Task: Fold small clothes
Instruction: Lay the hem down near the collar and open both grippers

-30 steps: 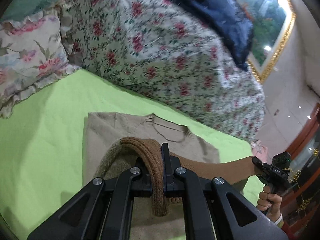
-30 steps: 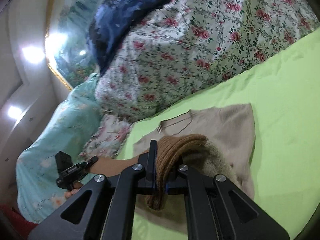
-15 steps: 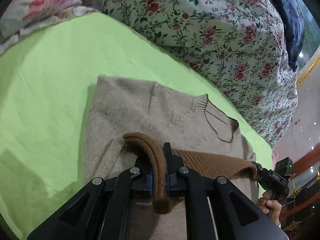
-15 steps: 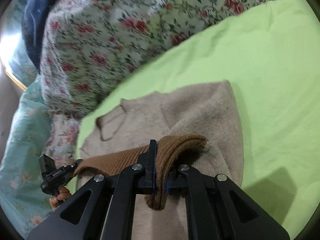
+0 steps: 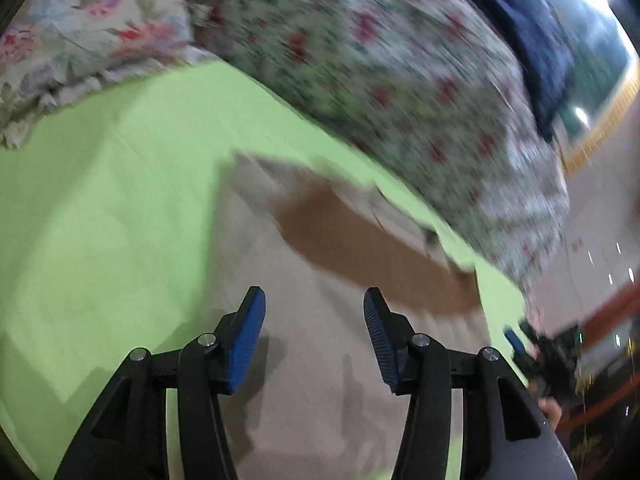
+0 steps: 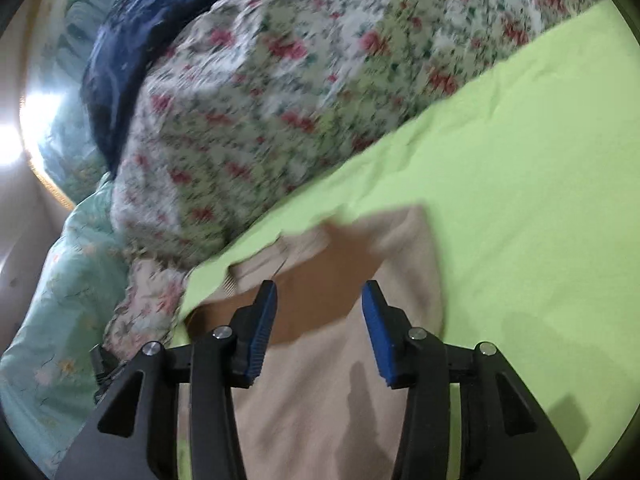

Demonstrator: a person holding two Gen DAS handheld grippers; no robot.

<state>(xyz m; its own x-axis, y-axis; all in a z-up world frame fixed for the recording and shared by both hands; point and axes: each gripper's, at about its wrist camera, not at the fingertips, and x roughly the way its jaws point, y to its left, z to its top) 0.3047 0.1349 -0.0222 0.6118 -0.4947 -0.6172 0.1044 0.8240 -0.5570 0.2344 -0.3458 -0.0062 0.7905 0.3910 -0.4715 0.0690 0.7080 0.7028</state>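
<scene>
A small beige knit sweater (image 5: 312,364) lies folded on the lime-green bed sheet (image 5: 100,220). Its brown ribbed hem band (image 5: 372,256) lies flat across the upper part of the sweater. My left gripper (image 5: 314,320) is open and empty just above the sweater, short of the band. In the right wrist view the sweater (image 6: 320,392) and the band (image 6: 320,296) show too. My right gripper (image 6: 318,316) is open and empty over the band's near edge. Both views are blurred by motion.
A floral quilt (image 5: 380,60) is heaped behind the sweater, with a dark blue garment (image 6: 132,24) on top. A floral pillow (image 5: 80,40) lies at the far left. A teal floral cover (image 6: 48,320) lies left in the right wrist view. The green sheet (image 6: 540,200) extends right.
Both grippers were shut on the brown hem band and carried it over the sweater. Now both have opened and let it go, and the band lies flat on the sweater.
</scene>
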